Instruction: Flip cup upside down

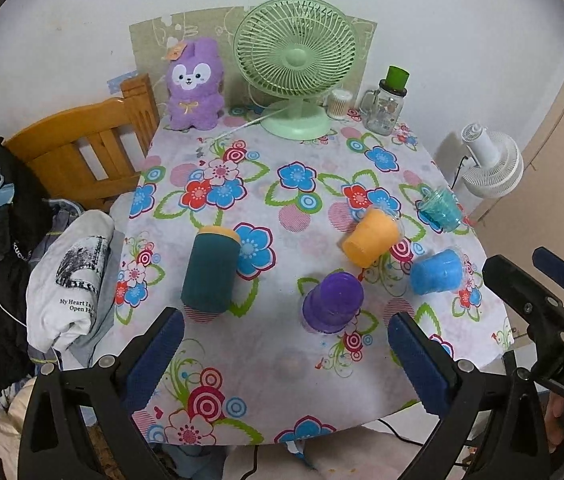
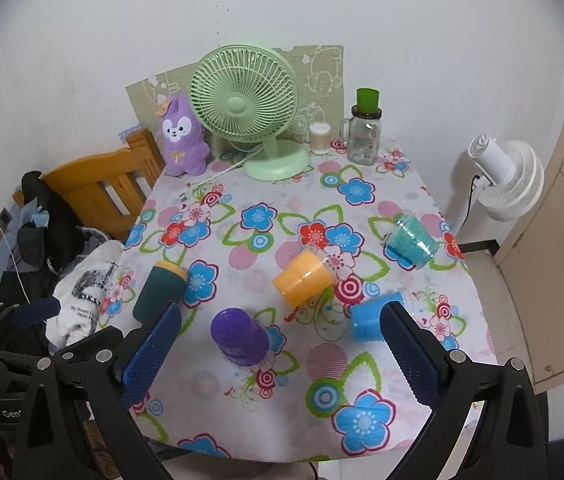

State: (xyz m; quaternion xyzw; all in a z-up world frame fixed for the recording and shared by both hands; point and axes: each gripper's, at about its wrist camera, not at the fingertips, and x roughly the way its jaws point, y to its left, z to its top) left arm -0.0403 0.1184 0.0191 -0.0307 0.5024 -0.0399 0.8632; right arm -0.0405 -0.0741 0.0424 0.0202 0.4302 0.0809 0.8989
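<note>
Several cups sit on the flowered tablecloth [image 1: 282,380]. A purple cup [image 1: 333,297] [image 2: 240,335] stands upside down near the front. An orange cup [image 1: 370,236] [image 2: 306,277], a blue cup [image 1: 437,271] [image 2: 367,320] and a teal glitter cup [image 1: 440,206] [image 2: 412,241] lie on their sides at the right. A dark green cup with a yellow rim [image 1: 210,269] [image 2: 158,290] stands upside down at the left. My left gripper [image 1: 282,360] and right gripper [image 2: 278,354] are both open and empty, held above the table's front edge.
A green desk fan [image 1: 295,64], a purple plush rabbit [image 1: 194,85], a glass jar with a green cap [image 1: 385,104] and a toothpick holder [image 1: 339,103] stand at the back. A wooden chair [image 1: 78,152] with clothes is left. A white fan [image 1: 491,162] stands right.
</note>
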